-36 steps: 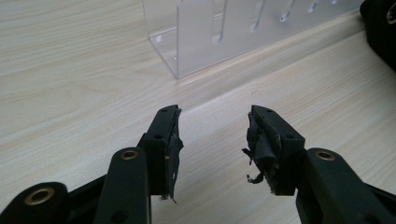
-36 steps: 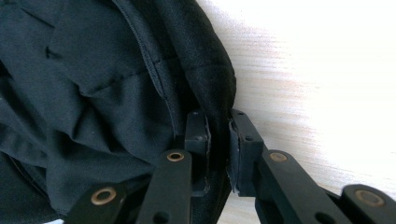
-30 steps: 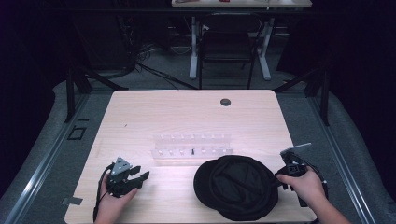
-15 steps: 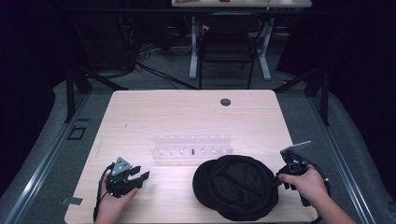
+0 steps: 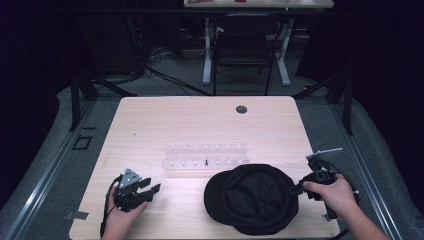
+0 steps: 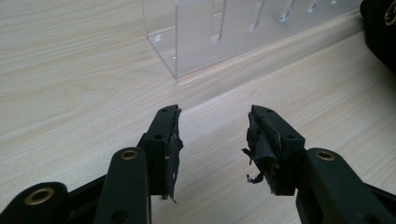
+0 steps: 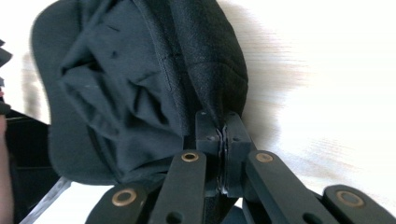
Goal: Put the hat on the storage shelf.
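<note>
- We find a light wooden table [image 5: 150, 125] with a person's hands coming in at its near edge, a gripper in each.
- The left gripper [image 5: 147, 191] sits low over the near-left part of the table. In the left gripper view its jaws stand spread with bare wood between them, and we see frayed black lining on the pads [image 6: 263, 144]. It holds nothing.
- The right gripper [image 5: 296, 188] is at the near-right edge of the table, held in the right hand [image 5: 336, 194]. In the right gripper view its jaws are pressed together on the black fabric rim of a cap [image 7: 135, 79], with a fold of cloth caught between them.
- The black cap [image 5: 252, 197] lies upside down on the near-centre of the table, opening upward, brim toward the left. Its right edge is the part pinched.
- A clear acrylic rack [image 5: 206, 156] stands just behind the cap, toward the table's middle. One small dark item sits in it; we cannot tell what it is.
- In the left gripper view the rack's near corner [image 6: 196, 37] stands ahead of the open jaws, well apart from them.
- A small dark round fitting [image 5: 241, 109] is set in the tabletop near the far edge.
</note>
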